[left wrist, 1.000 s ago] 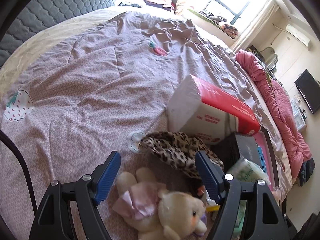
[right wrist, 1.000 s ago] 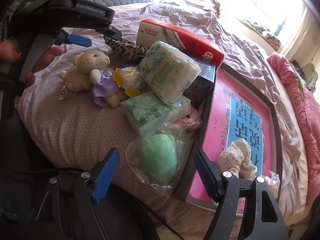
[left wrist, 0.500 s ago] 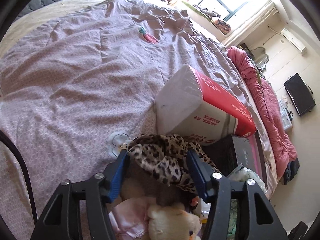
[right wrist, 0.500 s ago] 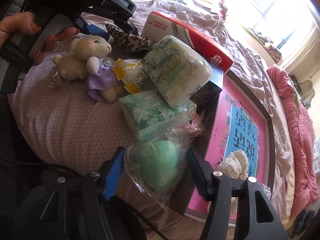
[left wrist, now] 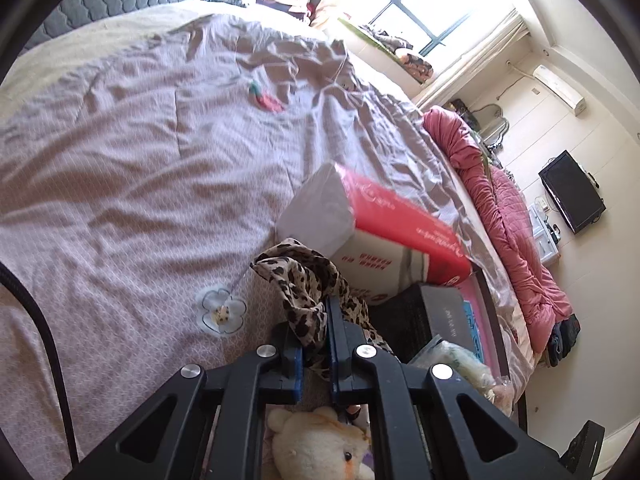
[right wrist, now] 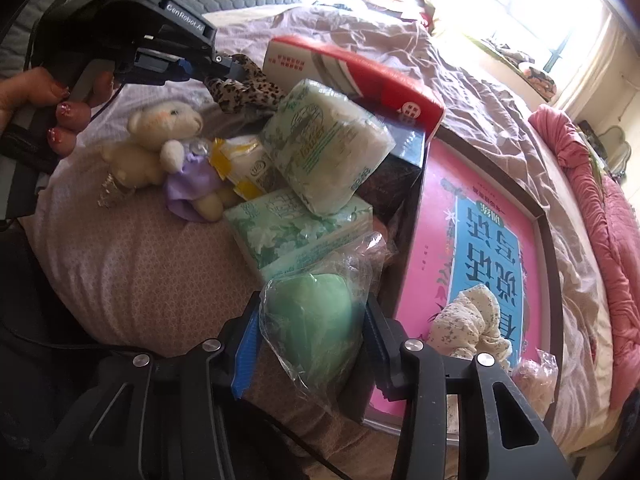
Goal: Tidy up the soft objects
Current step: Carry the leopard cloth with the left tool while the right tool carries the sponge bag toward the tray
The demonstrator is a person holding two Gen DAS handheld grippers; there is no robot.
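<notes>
The left gripper (left wrist: 314,332) has just closed its fingers on the leopard-print cloth (left wrist: 308,280), which lies on the bed (left wrist: 120,160) at 7 o'clock of the red tissue pack (left wrist: 384,236). The right gripper (right wrist: 310,344) has been closing; its fingers press both sides of the bagged green sponge (right wrist: 312,316), at 6 o'clock of the green tissue packs (right wrist: 292,232). A teddy bear (right wrist: 168,140) lies at their 10 o'clock.

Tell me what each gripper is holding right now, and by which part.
The left gripper is shut on the leopard-print cloth, pinching its near bunched end. The right gripper, which has just been closing, squeezes the bagged green sponge across its sides.
</notes>
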